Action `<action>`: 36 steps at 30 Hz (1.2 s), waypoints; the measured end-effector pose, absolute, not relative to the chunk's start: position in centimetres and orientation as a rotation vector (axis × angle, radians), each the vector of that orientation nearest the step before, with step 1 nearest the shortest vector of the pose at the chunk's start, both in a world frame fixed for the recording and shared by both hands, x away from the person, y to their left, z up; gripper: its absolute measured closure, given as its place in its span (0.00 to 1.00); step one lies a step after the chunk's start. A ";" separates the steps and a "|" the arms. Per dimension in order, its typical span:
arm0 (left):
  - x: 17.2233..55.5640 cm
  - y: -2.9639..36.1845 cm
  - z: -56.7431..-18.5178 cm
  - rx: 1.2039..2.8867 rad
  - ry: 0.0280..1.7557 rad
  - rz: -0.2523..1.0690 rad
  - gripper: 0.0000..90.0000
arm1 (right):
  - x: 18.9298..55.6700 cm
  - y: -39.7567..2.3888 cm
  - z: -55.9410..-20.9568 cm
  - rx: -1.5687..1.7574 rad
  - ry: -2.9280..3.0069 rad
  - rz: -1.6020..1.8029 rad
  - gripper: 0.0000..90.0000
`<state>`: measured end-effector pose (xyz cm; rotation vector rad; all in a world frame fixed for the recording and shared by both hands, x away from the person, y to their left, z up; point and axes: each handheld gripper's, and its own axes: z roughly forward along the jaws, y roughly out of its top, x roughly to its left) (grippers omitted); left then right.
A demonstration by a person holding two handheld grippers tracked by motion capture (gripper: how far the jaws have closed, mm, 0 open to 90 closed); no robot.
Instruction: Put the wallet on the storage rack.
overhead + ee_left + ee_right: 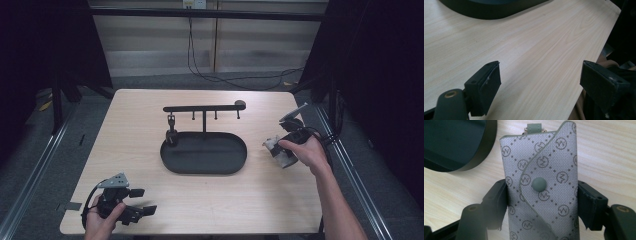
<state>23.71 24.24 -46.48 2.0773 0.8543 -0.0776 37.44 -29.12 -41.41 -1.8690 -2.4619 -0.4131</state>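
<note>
A grey key pouch (541,185) with a repeated logo pattern, a snap button and a small loop at its far end sits upright between my right gripper's jaws. The right gripper (541,202) is shut on its sides. From above, that gripper (282,152) holds the pouch (274,145) a little over the table, right of the black oval tray (210,152). A black rack (202,108) with several hooks rises from the tray's back, and a small dark item (171,129) hangs from its left hook. My left gripper (142,201) rests near the front left corner, open, with bare wood between its jaws (541,85).
The light wooden table (125,150) ends close to the left gripper's right jaw, with the edge (594,67) visible there. The tray's rim (454,145) lies just left of the pouch. Cables (220,77) run over the floor behind the table.
</note>
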 end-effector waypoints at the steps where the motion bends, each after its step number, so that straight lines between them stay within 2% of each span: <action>1: 23.7 24.3 -46.5 2.078 0.856 -0.074 0.18 | 37.4 -29.1 -41.3 -1.875 -2.461 -0.399 0.36; 23: 23.9 24.4 -46.6 2.097 0.882 -0.057 0.18 | 37.2 -27.1 -38.8 -1.823 -2.428 -0.598 0.36; 36: 23.9 24.3 -46.6 2.107 0.879 -0.051 0.19 | 37.3 -24.1 -37.5 -1.755 -2.455 -0.689 0.36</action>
